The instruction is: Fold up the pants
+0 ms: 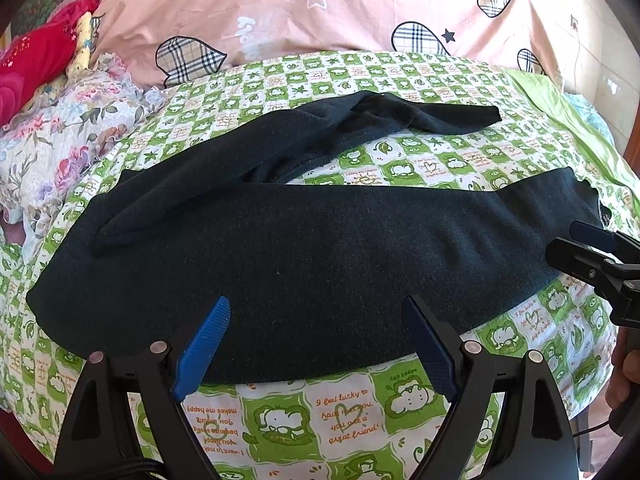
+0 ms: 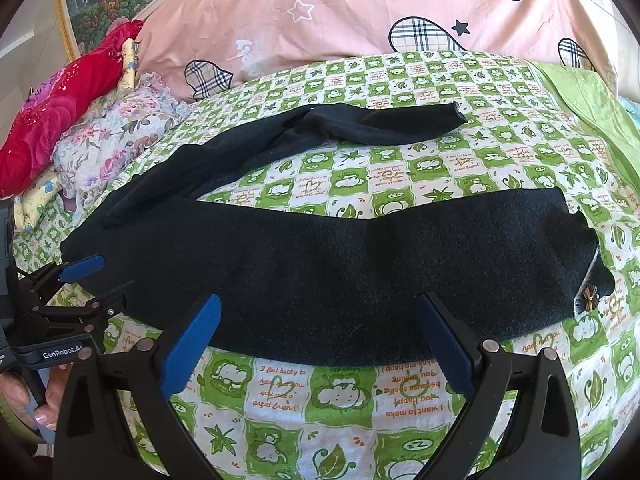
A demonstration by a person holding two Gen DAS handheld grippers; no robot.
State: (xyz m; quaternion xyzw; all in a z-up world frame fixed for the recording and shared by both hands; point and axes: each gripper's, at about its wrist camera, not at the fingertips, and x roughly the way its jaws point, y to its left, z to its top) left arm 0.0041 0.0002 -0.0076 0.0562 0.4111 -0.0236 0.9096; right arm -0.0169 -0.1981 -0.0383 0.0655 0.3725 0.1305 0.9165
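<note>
Dark pants [image 1: 304,248] lay lengthwise left to right; both grippers [image 1: 316,316] [image 2: 320,314] gaped empty; only the right view showed a bow [image 2: 590,297].

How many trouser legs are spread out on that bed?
2. The near leg lies straight across the green sheet, just ahead of both open grippers; the far leg lies twisted towards the pink quilt. Both join at the left.

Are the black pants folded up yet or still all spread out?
Spread out, not folded. The pants lie flat on the green sheet, with the far leg splayed away from the near one. Both claws are open and empty.
</note>
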